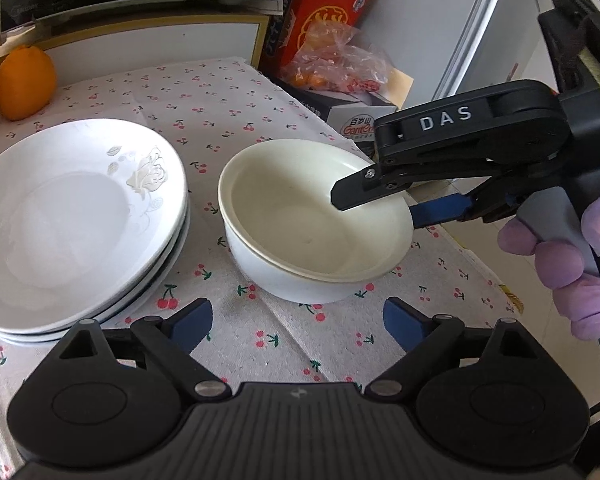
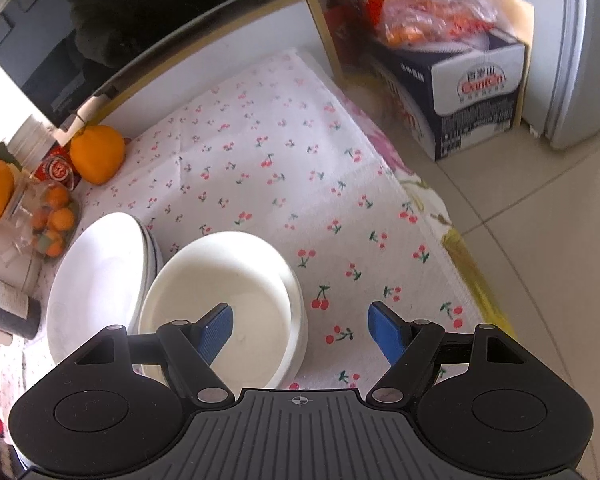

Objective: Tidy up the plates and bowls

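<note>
Two nested white bowls (image 1: 316,220) stand on the cherry-print cloth, also in the right wrist view (image 2: 228,300). A stack of white plates (image 1: 72,224) with a rose pattern sits to their left, touching or nearly so (image 2: 96,292). My right gripper (image 1: 384,204) comes in from the right, open, one finger inside the bowl and one outside its rim; in its own view (image 2: 300,332) the jaws straddle the rim, apart. My left gripper (image 1: 298,324) is open and empty, just in front of the bowls.
An orange (image 1: 24,84) sits at the back left by a cabinet. Boxes and a bag of fruit (image 1: 340,64) stand off the table's right back corner. More oranges and jars (image 2: 48,220) crowd the left. The table edge (image 2: 472,280) drops to tiled floor.
</note>
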{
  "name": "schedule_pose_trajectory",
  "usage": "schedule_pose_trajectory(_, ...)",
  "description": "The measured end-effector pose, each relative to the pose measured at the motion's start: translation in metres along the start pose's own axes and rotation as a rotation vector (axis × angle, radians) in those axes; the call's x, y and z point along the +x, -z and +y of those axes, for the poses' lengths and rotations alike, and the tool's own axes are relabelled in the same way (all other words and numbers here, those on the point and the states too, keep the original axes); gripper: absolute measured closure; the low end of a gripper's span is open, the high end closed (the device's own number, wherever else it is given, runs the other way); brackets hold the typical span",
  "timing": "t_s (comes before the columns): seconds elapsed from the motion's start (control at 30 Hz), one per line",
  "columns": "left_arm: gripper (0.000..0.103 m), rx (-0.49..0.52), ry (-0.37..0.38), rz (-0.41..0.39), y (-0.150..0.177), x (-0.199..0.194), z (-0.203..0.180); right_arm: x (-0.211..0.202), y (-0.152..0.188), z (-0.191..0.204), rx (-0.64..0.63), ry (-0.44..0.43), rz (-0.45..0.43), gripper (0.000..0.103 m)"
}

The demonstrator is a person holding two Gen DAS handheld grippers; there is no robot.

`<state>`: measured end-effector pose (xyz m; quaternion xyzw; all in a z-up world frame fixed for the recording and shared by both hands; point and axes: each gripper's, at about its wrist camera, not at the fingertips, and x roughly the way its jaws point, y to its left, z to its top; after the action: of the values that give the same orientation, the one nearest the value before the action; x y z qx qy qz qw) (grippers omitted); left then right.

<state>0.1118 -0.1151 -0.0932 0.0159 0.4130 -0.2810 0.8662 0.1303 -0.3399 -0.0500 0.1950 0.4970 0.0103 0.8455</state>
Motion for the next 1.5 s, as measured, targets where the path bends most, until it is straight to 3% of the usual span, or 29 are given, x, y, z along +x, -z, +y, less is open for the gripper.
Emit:
schedule_pose_trajectory(0.33, 0.027, 0.015, 0.026, -0.005, 0.003, 0.003, 0.001, 0.012, -0.001, -0.016, 0.136, -0.001, 0.039, 0.029)
schedule_pose_trajectory(0.57, 0.035, 0.000, 0.038, -0.011, -0.001, 0.008, 0.001, 0.012, -0.002, -0.025, 0.192, -0.002, 0.042, 0.057)
schedule_pose_trajectory(0.93, 0.043, 0.009, 0.053, -0.001, -0.004, 0.010, 0.001, 0.015, -0.002, -0.015, 0.154, -0.047, 0.066, 0.088)
schedule_pose_trajectory(1.5, 0.045, 0.001, 0.067, -0.009, -0.006, 0.002, -0.002, -0.003, -0.003, -0.003, 0.086, -0.042, 0.013, 0.088)
